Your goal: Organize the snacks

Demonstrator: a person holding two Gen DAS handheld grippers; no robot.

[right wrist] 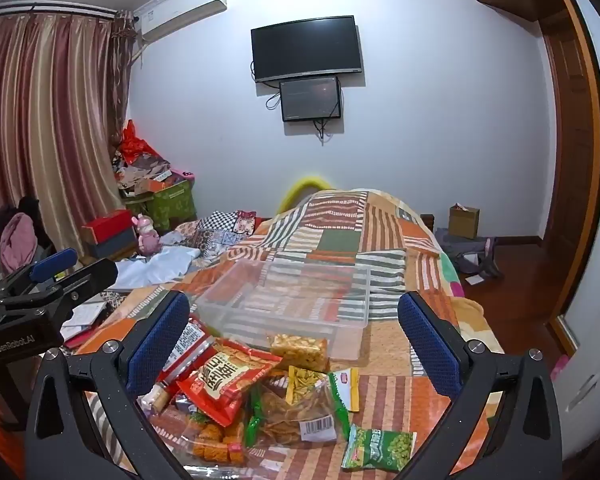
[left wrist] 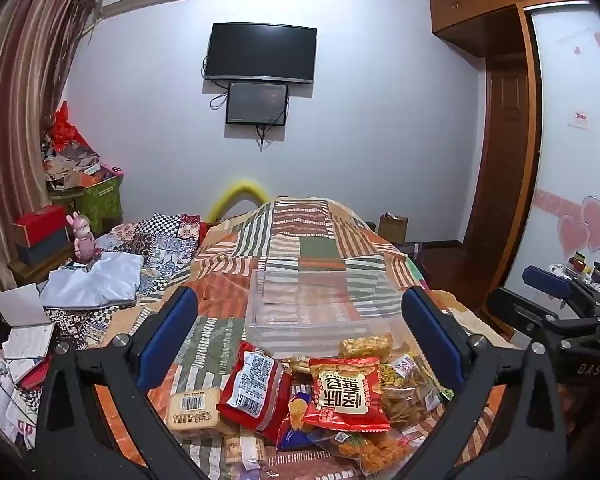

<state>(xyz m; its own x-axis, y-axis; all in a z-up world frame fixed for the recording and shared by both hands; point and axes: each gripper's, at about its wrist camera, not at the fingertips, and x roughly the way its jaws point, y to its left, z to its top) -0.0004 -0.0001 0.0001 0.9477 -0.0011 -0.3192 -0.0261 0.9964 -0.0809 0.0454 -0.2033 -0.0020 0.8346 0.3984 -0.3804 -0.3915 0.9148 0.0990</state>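
On the patchwork bed, near its front edge, we hold both grippers wide open, empty, above the snack pile; next, carry a packet into the clear bin

Orange snack bag cut off by bottom edge.

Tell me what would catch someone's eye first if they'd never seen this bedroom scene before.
Probably the heap of snack packets piled on the patchwork quilt, topped by a bright red bag, with both sets of blue-padded tongs, left and right, open on either side of it. Just behind the heap sits a clear plastic bin with no snacks inside yet. Farther back, a dark TV hangs on the pale wall.
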